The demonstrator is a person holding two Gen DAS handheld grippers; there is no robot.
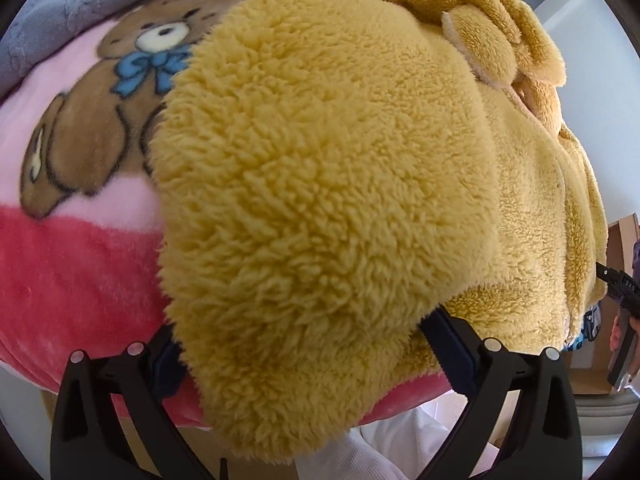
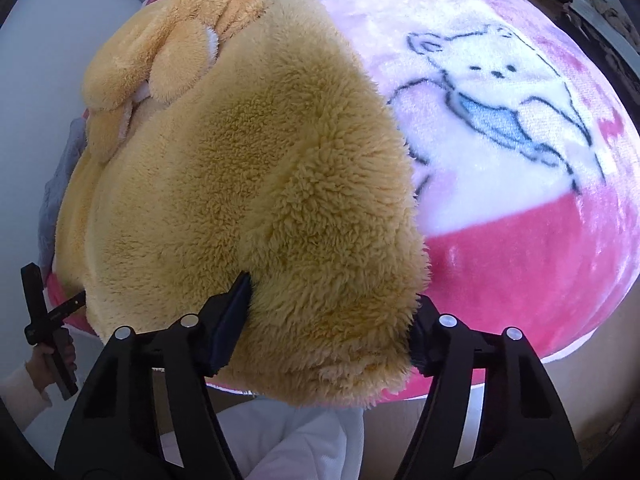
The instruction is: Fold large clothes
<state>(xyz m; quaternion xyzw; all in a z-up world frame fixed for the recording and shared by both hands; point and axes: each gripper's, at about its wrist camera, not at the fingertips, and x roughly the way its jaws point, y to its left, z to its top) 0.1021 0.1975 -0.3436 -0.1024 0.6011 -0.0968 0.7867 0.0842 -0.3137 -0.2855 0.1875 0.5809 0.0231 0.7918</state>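
I see a big fluffy yellow-brown fleece garment (image 1: 320,184) lying on a soft pink blanket with bear drawings (image 1: 72,280), and the blanket is what I use to say where things are. The garment's near end bulges over the blanket's near edge, over its dark pink stripe. In the left wrist view my left gripper (image 1: 304,352) has the near lump of the garment between its two black fingers (image 1: 452,344), and the fleece fills the whole gap and bulges out past both pads, so it is clamped on the garment. A brown bear with a blue bow (image 1: 132,80) is drawn on the blanket, just left of the garment in that view. In the right wrist view my right gripper (image 2: 332,332) has another thick fold of the same garment (image 2: 260,184) between its fingers (image 2: 236,312), and the pads press into the fluff on both sides, so it grips the garment too. A white bear in a blue dress (image 2: 500,120) is drawn on the blanket to the right of the garment in that view. The far end of the garment is bunched up, with a rounded flap with a pale edge (image 2: 188,52) on top, nearer the blanket's far side. At the left edge of the right wrist view I can see a hand (image 2: 48,360) in a white sleeve holding the other gripper's handle beside the blanket.
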